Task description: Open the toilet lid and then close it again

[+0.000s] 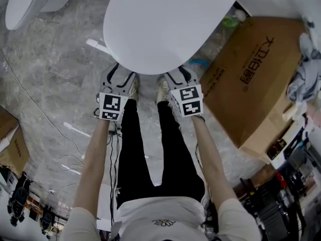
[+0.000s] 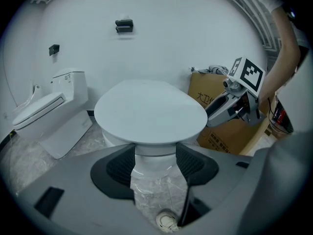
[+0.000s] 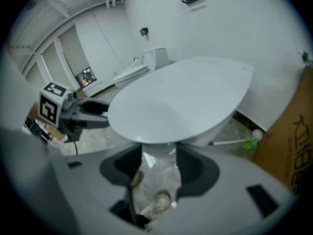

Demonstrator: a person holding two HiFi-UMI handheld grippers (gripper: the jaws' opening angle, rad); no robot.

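Lid: white oval plastic toilet lid [image 1: 155, 24] is lying closed.
Left gripper [image 1: 120, 76]: jaws are gaping wide, empty, by the lid's front rim.
Right gripper [image 1: 179, 76]: jaws are gaping, empty.

The right tool [image 3: 159, 153] is pointing at the front rim of the lowered toilet lid [image 3: 181, 99], its jaws standing apart with nothing gripped. The left tool [image 3: 100, 115] is pointing at the lid's left edge. A cardboard box [image 3: 293, 146] is sitting at the right.
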